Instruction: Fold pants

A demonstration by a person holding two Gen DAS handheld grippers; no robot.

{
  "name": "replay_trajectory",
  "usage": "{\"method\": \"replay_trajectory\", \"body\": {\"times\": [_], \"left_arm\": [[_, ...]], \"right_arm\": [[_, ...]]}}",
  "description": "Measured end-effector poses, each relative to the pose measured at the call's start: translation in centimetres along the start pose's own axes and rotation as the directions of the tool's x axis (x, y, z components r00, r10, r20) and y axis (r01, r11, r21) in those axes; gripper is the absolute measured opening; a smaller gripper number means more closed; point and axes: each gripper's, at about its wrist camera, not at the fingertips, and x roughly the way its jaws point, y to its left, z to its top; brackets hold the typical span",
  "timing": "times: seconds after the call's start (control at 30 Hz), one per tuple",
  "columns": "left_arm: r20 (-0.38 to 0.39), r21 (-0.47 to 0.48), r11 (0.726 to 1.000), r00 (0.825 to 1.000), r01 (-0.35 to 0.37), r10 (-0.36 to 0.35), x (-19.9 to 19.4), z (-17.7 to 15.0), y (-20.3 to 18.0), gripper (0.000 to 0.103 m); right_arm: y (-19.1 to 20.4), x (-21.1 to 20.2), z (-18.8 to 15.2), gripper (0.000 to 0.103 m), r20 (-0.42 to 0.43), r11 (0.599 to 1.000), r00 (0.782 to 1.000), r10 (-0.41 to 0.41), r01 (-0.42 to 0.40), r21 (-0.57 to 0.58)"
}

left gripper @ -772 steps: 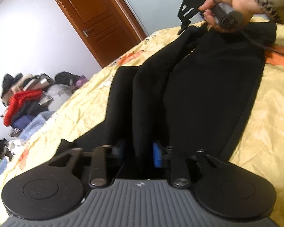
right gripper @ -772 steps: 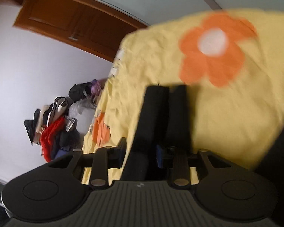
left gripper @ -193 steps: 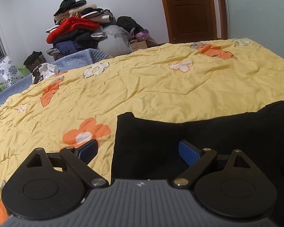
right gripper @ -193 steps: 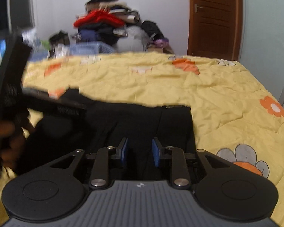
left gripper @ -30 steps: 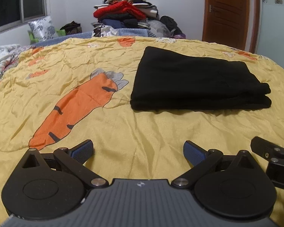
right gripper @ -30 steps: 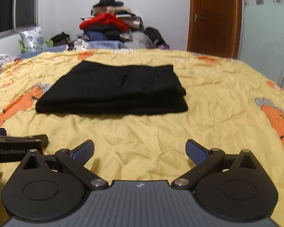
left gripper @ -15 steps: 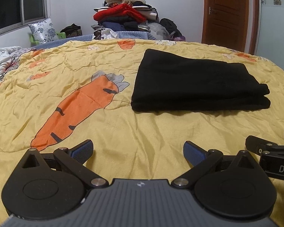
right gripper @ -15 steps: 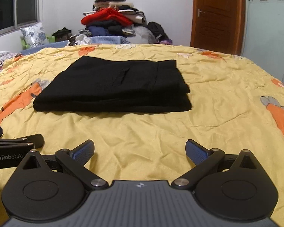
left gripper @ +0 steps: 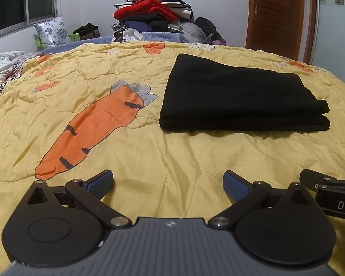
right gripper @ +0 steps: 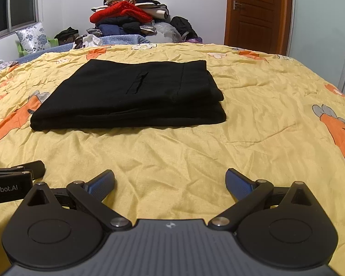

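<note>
The black pants [left gripper: 239, 99] lie folded into a flat rectangle on the yellow bedspread [left gripper: 149, 151]; in the right wrist view the pants [right gripper: 135, 94] show a pocket slit on top. My left gripper [left gripper: 168, 181] is open and empty, well back from the pants and low over the bedspread. My right gripper [right gripper: 170, 181] is open and empty, also back from the pants. Part of the right gripper shows at the left wrist view's right edge [left gripper: 331, 191], and part of the left gripper at the right wrist view's left edge [right gripper: 13, 177].
A pile of clothes [left gripper: 154, 11] stands beyond the far end of the bed. A brown door [right gripper: 255, 13] is at the back right, a window [left gripper: 23, 2] and a patterned pillow [left gripper: 51, 31] at the back left. An orange carrot print [left gripper: 96, 124] lies left of the pants.
Both grippers have drawn slightly back and up from the folded pants, staying open. The pants have not moved.
</note>
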Motion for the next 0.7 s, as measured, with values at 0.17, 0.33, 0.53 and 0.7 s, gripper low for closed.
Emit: {"method": "replay_trajectory", "body": {"times": [0.17,0.33,0.53,0.7], "left_arm": [[-0.002,-0.001,1.000,1.000,0.002,-0.002,0.08,0.03,-0.02,0.103],[-0.002,-0.005,1.000,1.000,0.006,-0.006,0.12,0.03,0.01,0.103],[-0.001,-0.011,1.000,1.000,-0.002,0.002,0.07,-0.07,0.00,0.103],[-0.003,-0.020,1.000,1.000,0.000,0.000,0.08,-0.05,0.15,0.103]], "right_arm": [[0.17,-0.01,-0.06,0.103,-0.004,1.000,1.000,0.003,-0.003,-0.015],[0.12,-0.03,-0.07,0.103,-0.004,1.000,1.000,0.003,-0.003,-0.014],[0.21,0.02,-0.07,0.103,-0.004,1.000,1.000,-0.002,0.002,-0.015],[0.26,0.01,-0.08,0.103,-0.004,1.000,1.000,0.000,0.000,-0.016]]}}
